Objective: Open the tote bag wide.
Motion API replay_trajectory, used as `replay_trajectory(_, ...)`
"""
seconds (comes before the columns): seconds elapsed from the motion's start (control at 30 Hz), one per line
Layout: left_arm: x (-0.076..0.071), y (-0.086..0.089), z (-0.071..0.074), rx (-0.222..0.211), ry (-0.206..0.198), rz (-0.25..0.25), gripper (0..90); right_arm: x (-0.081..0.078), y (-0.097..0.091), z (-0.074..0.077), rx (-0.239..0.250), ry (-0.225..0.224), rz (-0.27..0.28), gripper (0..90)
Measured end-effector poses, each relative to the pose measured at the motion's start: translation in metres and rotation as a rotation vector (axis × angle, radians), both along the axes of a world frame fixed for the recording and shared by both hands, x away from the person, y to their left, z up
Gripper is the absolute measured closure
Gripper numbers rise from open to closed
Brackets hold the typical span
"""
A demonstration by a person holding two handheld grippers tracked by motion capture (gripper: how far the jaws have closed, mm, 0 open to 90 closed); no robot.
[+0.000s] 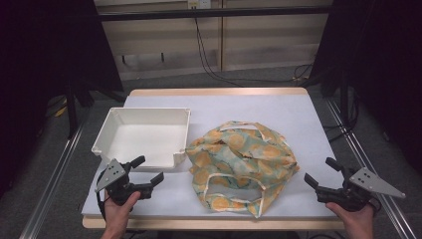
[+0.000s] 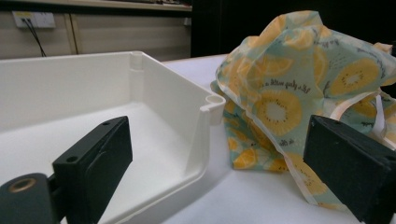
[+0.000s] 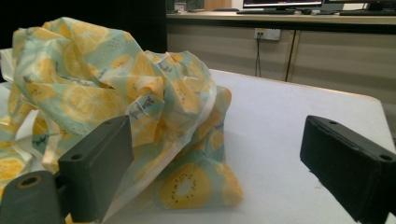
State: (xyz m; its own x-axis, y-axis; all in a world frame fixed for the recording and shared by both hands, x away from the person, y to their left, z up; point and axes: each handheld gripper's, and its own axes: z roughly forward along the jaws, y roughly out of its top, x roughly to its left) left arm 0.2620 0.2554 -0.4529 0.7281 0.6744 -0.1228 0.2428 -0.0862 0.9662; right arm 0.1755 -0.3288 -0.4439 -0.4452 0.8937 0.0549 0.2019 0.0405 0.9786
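Observation:
A crumpled cloth bag printed with yellow citrus slices on pale green lies mid-table, its white-edged handles toward the front. A white rectangular tray stands empty to its left. My left gripper hovers at the front left near the tray's front corner, open with nothing between its jaws. My right gripper is at the front right, open and empty, apart from the bag. In the left gripper view the tray and bag lie ahead. The right gripper view shows the bag just beyond the jaws.
The table has a white cover with a wooden edge. Metal rails run along both sides. Cables hang at the wall behind, and dark curtains flank the table.

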Motion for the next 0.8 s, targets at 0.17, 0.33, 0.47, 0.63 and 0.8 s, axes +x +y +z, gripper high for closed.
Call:
replay_trajectory(0.17, 0.0, -0.001, 0.001, 0.034, 0.001, -0.012, 5.0, 0.0, 0.002, -0.001, -0.019, 0.011, 0.038, 16.8)
replay_trajectory(0.33, 0.001, -0.006, -0.002, 0.059, 0.044, -0.029, 9.3, 0.0, 0.004, 0.001, -0.018, 0.023, 0.076, 23.6)
replay_trajectory(0.47, -0.001, -0.011, -0.001, 0.075, 0.043, -0.059, 13.8, -0.001, 0.007, 0.004, -0.019, 0.028, 0.108, 29.3)
replay_trajectory(0.63, -0.004, -0.015, 0.0, 0.096, 0.048, -0.088, 16.8, -0.002, 0.01, 0.007, -0.014, 0.061, 0.154, 36.5)
replay_trajectory(0.8, -0.008, -0.017, 0.003, 0.117, 0.035, -0.111, 20.8, -0.001, 0.014, 0.012, -0.028, 0.11, 0.214, 42.0)
